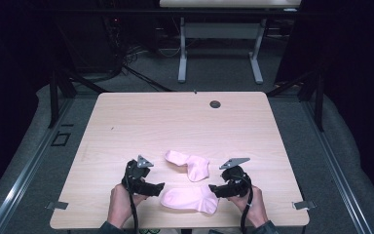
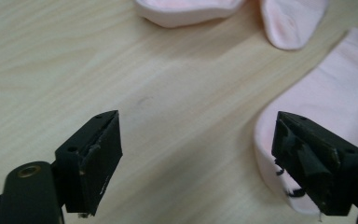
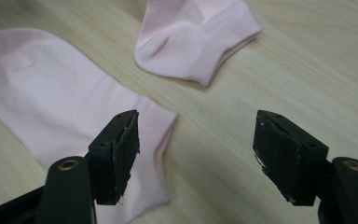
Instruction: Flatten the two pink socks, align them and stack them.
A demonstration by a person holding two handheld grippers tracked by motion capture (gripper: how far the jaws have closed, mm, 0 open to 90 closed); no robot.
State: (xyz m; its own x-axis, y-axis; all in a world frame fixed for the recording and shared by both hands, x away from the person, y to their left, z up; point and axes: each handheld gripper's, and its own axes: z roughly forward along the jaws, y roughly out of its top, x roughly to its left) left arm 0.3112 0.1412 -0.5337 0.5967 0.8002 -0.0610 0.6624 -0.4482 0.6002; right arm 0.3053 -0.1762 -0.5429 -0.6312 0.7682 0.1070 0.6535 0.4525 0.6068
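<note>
Nearest the camera in the high view, two hands are seen at the front edge of a light wooden table [image 1: 126, 122], each holding a black gripper. The left gripper [image 1: 159, 186] and the right gripper [image 1: 213, 189] are aimed inward at either end of the near pink sock [image 1: 190, 199], which is laid flat between them. Both sets of jaws are spread wide and nothing is held; bare wood is seen between the left jaws, with the sock's edge [image 2: 307, 116] just under one tip.

The sock appears to have just been laid down. To finish the step well, the jaws should be kept wide and lifted clear so the fabric is not dragged.

Farther back, a second pink sock [image 1: 189, 165] is lying bent, just beyond the first, apart from it.
</note>
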